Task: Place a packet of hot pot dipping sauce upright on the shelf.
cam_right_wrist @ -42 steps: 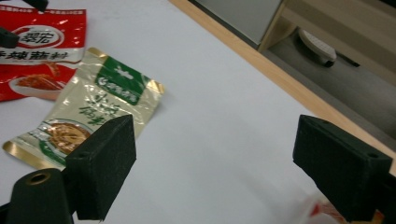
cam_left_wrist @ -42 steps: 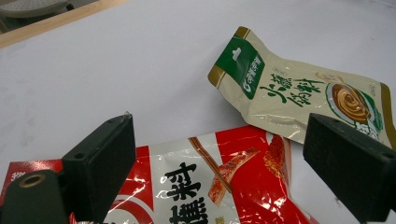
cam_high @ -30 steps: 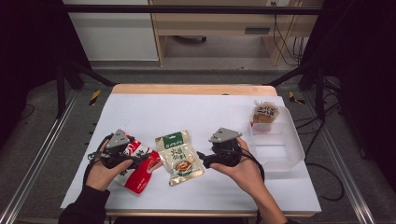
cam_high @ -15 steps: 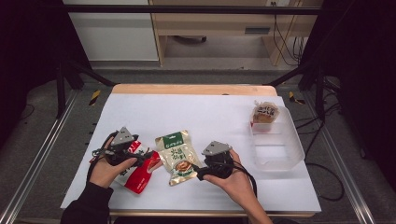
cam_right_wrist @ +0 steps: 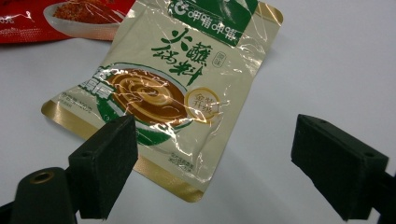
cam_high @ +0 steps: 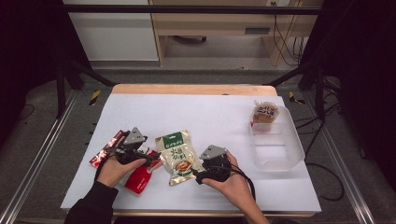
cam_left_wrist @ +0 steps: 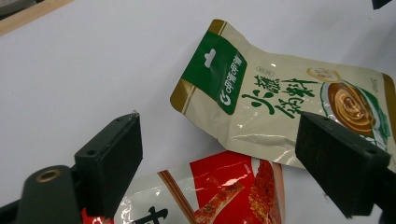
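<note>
Hands low, left gripper [cam_high: 152, 159] and right gripper [cam_high: 198, 176] flanking sauce pouch [cam_high: 177, 156]

My view from above: white tabletop [cam_high: 205, 116] with wooden edge at 12 o'clock. Grey floor [cam_high: 42, 154] all round. Metal rails [cam_high: 32, 168] run along both sides. Pale wooden cabinet [cam_high: 219, 28] at 12, white panel [cam_high: 112, 32] at 11. Cables [cam_high: 280, 32] hang at 1. Dark surroundings.

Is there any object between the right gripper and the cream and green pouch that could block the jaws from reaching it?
Nothing visible does. The right gripper stands open just short of the cream and green pouch, with bare white table between. The red pouch lies beyond the far side, out of the way.
</note>
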Demonstrator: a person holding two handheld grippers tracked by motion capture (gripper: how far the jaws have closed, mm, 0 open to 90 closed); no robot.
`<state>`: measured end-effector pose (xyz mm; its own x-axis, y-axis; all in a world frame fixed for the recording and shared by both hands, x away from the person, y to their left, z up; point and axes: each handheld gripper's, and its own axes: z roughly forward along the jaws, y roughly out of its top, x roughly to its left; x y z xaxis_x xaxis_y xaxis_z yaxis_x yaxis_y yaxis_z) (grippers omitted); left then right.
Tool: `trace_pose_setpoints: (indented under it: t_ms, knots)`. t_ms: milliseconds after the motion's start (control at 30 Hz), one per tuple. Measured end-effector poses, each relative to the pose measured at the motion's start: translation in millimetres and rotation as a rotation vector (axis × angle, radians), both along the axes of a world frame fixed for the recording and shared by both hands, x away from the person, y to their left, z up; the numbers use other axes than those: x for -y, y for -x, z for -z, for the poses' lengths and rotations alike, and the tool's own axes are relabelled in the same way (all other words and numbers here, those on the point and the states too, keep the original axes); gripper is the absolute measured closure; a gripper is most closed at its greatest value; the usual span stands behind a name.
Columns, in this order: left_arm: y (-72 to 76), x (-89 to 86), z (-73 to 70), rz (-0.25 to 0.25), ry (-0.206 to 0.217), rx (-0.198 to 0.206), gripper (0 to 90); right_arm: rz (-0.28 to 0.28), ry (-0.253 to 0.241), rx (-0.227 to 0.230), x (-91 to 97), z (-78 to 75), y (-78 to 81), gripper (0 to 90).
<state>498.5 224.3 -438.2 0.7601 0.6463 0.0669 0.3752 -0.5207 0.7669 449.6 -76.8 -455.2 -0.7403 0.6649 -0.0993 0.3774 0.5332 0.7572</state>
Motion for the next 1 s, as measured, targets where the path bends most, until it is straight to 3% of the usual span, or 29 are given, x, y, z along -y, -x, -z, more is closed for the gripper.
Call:
trace_pose_setpoints:
  t_ms: [233,500,667,700,733,800,833,867,900,1000]
  knots:
    - [-16.3,5.8,6.2,0.010,0.005,-0.047,23.5,-0.009,0.004,-0.006,-1.7,1.6,0.9,15.4]
    - [-28.4,13.3,15.9,0.014,-0.025,-0.081,34.1,-0.017,0.018,-0.014,-2.9,4.1,0.6,15.5]
    - [-28.3,15.9,15.9,0.037,-0.020,-0.100,51.3,-0.016,0.019,-0.014,-2.8,4.5,0.5,15.6]
    - [-27.8,16.1,15.9,0.041,-0.020,-0.106,60.3,-0.019,0.019,-0.012,-2.5,4.0,0.6,15.7]
    - [-27.3,16.4,15.8,0.049,-0.025,-0.111,60.3,-0.019,0.019,-0.012,-2.5,4.0,0.6,15.7]
    - [-25.4,18.2,15.3,0.059,-0.038,-0.111,68.7,-0.017,0.015,-0.011,-2.6,3.4,0.7,15.7]
    - [-24.4,18.7,14.3,0.054,-0.037,-0.107,80.0,-0.019,0.018,-0.008,-2.4,2.3,0.8,15.7]
    - [-23.7,18.5,13.4,0.049,-0.028,-0.106,80.0,-0.019,0.018,-0.008,-2.4,2.3,0.8,15.7]
    - [-23.2,18.0,12.0,0.054,-0.017,-0.112,88.9,-0.019,0.016,-0.005,-2.1,1.2,0.4,15.7]
    - [-20.2,17.2,7.7,0.066,-0.015,-0.111,90.0,-0.021,0.017,0.003,-0.8,-2.8,-0.6,15.6]
